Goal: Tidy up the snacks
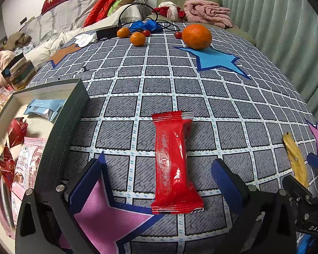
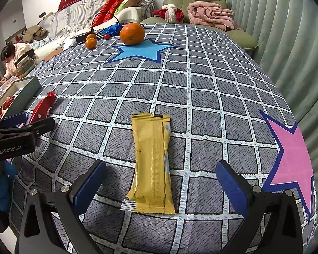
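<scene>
The left gripper [image 1: 156,182] hangs low over the counter [image 1: 201,97] with its two blue fingers [image 1: 84,182] spread wide and holding nothing; the red snack packet [image 1: 173,163] lies flat between them, touching neither finger; its long axis runs away from the camera, parallel to the fingers, with one crimped end near the gripper and the other end far. The right gripper [image 2: 161,184] stands in the same pose, fingers [image 2: 233,182] wide apart and empty; the yellow snack packet [image 2: 153,163] lies flat between them, also lengthwise along the fingers and clear of both pads. In the left view the yellow packet shows at the right edge, just beside the right gripper, so the two packets lie side by side and apart. The grey tray [image 1: 74,114] stands just left of the left gripper, its wall near the left finger; inside lie a light blue packet [image 1: 44,109] and other red and pink packets. Beyond both packets the checked cloth is free up to a large orange [image 1: 197,36] on a blue star [image 1: 216,60] and two small oranges [image 1: 137,38] near the far edge.
</scene>
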